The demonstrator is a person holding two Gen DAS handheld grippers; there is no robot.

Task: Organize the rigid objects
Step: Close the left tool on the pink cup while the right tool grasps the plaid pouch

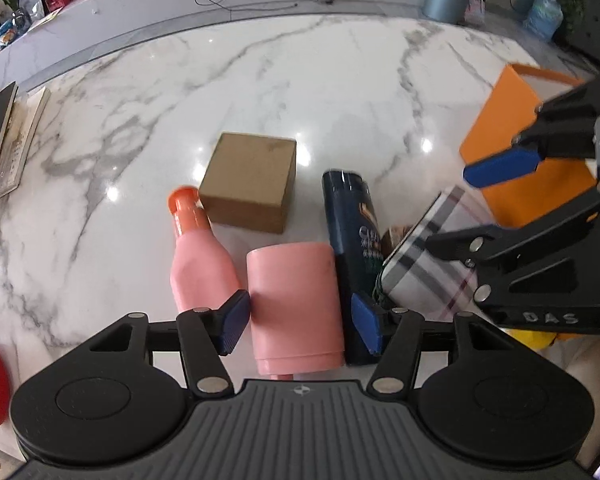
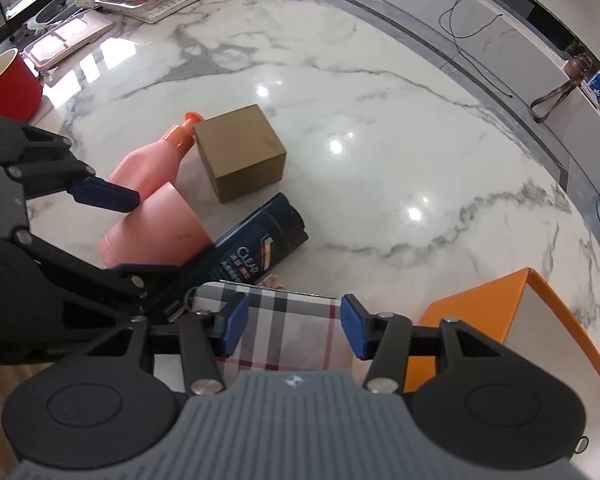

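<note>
So the left gripper (image 1: pixel 300 322) is down over the pink cylinder (image 1: pixel 294 304), jaws spread with 1 pad on each side, not visibly squeezing it. Right gripper (image 2: pixel 294 326) hangs over the plaid tin (image 2: pixel 288 320), jaws apart too, nothing grabbed. Everything's lying on the marble counter (image 1: pixel 340 80): a pink bottle (image 1: pixel 198 256) with an orange cap just left of the cylinder, a dark shampoo bottle (image 1: pixel 352 248) touching its right side, a brown cardboard box (image 1: pixel 250 182) behind them, and an orange box (image 2: pixel 500 312) off to the right.
</note>
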